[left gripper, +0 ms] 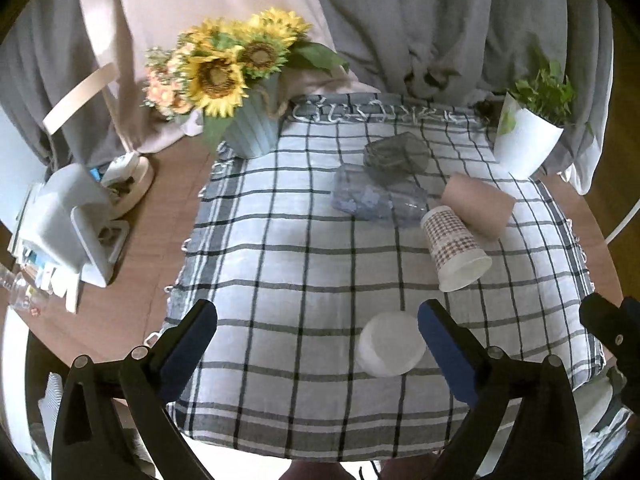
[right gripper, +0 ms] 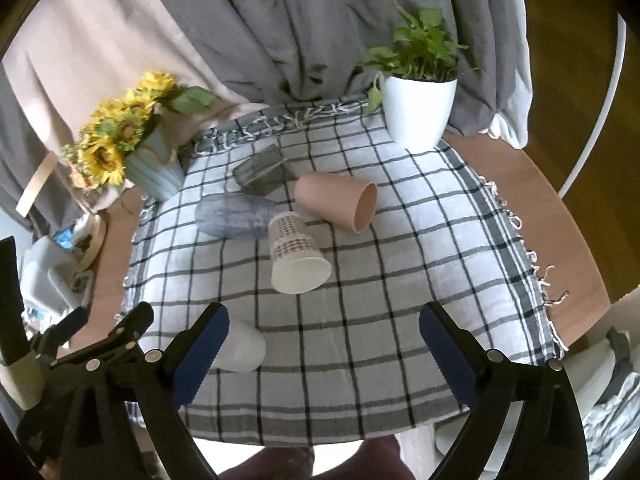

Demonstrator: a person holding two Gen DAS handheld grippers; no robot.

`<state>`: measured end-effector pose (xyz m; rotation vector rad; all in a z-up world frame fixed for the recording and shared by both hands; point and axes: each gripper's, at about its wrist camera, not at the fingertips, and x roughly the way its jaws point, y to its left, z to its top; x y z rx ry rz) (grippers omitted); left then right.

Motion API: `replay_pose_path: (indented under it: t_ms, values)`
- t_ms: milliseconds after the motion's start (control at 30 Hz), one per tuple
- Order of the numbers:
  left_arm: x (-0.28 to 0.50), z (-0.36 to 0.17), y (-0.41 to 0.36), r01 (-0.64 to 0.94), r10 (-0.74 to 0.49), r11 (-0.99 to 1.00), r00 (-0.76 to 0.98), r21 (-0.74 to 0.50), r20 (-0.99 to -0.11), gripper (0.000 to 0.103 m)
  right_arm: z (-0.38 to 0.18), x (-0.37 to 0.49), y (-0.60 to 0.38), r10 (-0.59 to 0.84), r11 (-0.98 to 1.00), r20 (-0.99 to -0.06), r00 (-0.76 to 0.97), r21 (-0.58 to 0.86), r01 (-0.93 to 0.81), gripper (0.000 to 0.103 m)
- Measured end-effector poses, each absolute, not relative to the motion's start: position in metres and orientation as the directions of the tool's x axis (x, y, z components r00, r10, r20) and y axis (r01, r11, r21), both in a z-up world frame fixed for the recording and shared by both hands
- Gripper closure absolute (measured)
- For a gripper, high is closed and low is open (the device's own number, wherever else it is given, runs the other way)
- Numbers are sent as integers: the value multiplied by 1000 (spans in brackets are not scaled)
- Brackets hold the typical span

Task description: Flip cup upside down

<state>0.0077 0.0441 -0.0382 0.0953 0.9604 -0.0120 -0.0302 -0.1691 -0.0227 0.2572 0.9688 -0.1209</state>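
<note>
A plain white cup (left gripper: 390,345) stands upside down on the checked cloth (left gripper: 280,264), just left of my left gripper's right finger; it also shows in the right wrist view (right gripper: 242,345). A patterned paper cup (left gripper: 454,248) (right gripper: 294,256) lies on its side, mouth toward me. A tan cup (left gripper: 478,205) (right gripper: 338,200), a clear bluish cup (left gripper: 374,196) (right gripper: 236,216) and a dark grey cup (left gripper: 396,156) (right gripper: 262,172) also lie on their sides behind it. My left gripper (left gripper: 318,340) is open and empty. My right gripper (right gripper: 324,344) is open and empty above the cloth's near part.
A sunflower pot (left gripper: 248,128) (right gripper: 154,168) stands at the cloth's far left corner. A white planter (left gripper: 524,148) (right gripper: 418,114) stands at the far right. White appliances and clutter (left gripper: 80,224) sit on the wooden table (left gripper: 132,304) to the left. Grey curtains hang behind.
</note>
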Motion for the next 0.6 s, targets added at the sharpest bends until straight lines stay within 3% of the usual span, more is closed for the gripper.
replay_pose_path:
  t_ms: [600]
  values:
    - [-19,-21,65,33,41,996,619,78,-784,0,-11,-51,-144,0,974,-797,604,137,181,6]
